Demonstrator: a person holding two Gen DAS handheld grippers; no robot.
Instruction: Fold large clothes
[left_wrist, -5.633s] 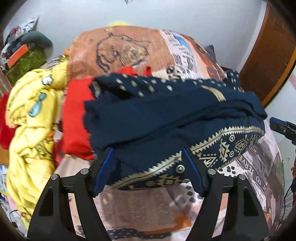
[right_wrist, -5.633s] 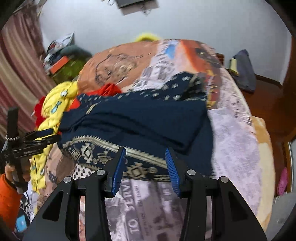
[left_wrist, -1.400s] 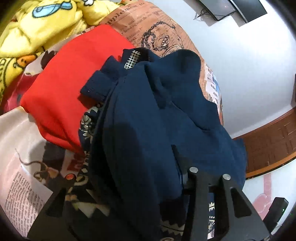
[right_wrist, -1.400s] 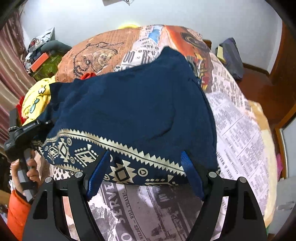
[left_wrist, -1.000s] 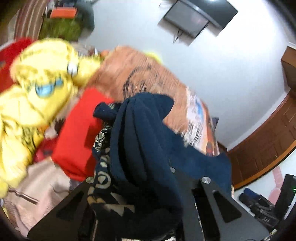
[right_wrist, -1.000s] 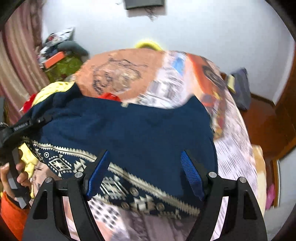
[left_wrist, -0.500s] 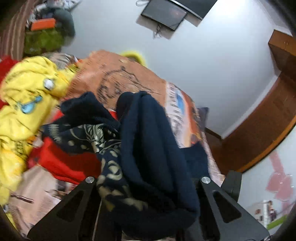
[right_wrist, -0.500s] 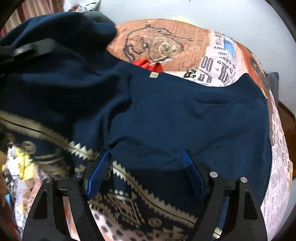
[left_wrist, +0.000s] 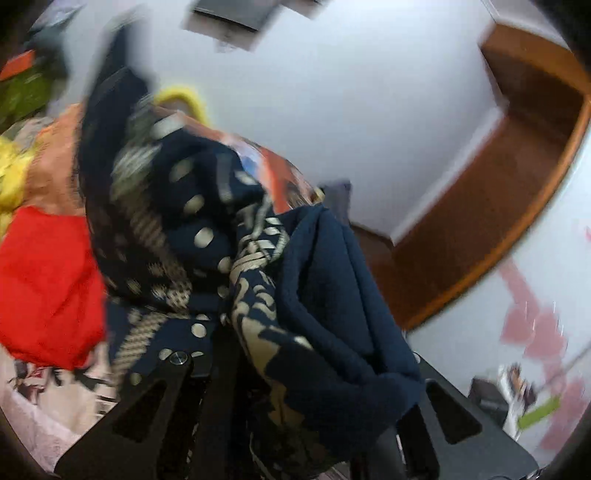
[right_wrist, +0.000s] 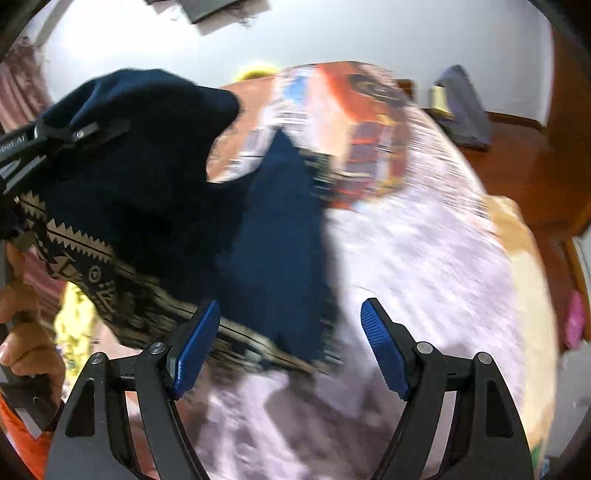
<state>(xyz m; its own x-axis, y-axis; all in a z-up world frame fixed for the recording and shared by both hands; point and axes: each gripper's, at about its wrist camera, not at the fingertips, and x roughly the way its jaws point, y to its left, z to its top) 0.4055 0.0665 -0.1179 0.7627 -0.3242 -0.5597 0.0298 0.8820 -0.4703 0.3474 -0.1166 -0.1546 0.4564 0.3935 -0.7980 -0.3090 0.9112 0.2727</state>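
Left wrist view: the left gripper (left_wrist: 295, 373) is almost buried in the dark blue garment (left_wrist: 325, 295). The cloth is bunched up thick between its two black arms and spills over them, so the fingertips are hidden. The gripper looks shut on the cloth. The garment has a cream pattern of dots and zigzags, and it hangs up in the air in front of the camera. Behind it to the left lies a red cloth (left_wrist: 48, 280) on the bed (left_wrist: 44, 402). A bit of yellow cloth (left_wrist: 11, 177) shows at the far left edge. The wall (left_wrist: 351, 92) is white, and brown wooden trim (left_wrist: 491, 206) runs along the right side. This picture is blurry.

Right wrist view: the right gripper (right_wrist: 288, 343) is wide open, and its blue pads (right_wrist: 195, 343) hold nothing. The dark blue garment (right_wrist: 155, 177) hangs to the left and in front of it. The patterned edge of the cloth reaches just past the left pad, but the pads do not pinch it. The left gripper (right_wrist: 48, 144) is high on the left with the cloth draped over it, and a hand (right_wrist: 26, 332) grips its handle below. The bed (right_wrist: 424, 258) with its printed cover fills the middle and right. A dark bag (right_wrist: 461, 110) sits on the brown floor by the wall.
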